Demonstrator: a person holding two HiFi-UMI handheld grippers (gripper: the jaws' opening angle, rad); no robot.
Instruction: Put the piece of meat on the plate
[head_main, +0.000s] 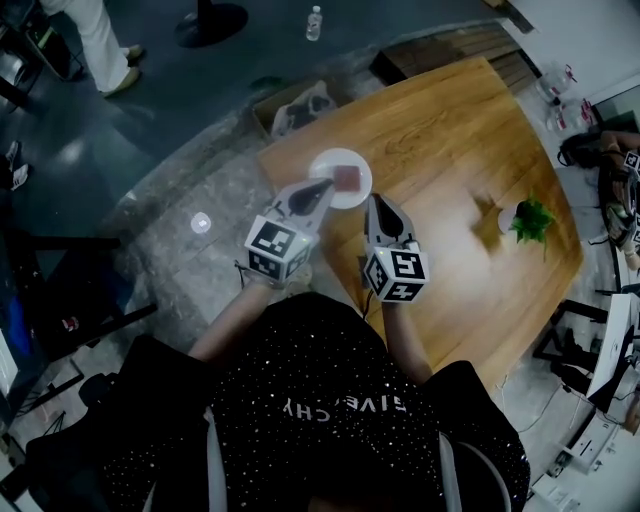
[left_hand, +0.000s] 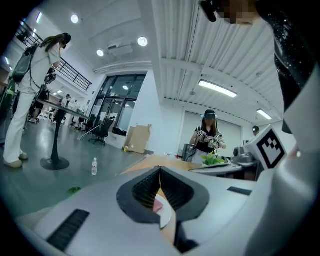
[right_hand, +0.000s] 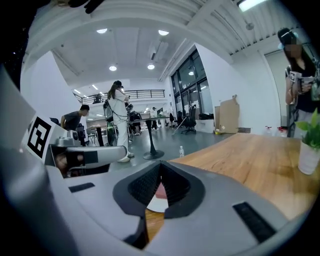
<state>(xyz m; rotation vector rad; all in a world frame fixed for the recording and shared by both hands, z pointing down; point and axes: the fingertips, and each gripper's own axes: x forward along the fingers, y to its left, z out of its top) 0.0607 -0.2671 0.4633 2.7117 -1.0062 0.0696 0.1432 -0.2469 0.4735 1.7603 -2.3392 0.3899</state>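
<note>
The reddish piece of meat lies flat on the round white plate — off-centre.

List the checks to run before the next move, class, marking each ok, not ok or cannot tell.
1. The meat lies on the plate: ok.
2. The plate rests on the table: ok.
3. The left gripper is shut, with nothing in it: ok.
4. The right gripper is shut, with nothing in it: ok.
5. The left gripper is clear of the plate: cannot tell, because its tip overlaps the rim in the head view.
6. The plant stands well away from both: ok.
</note>
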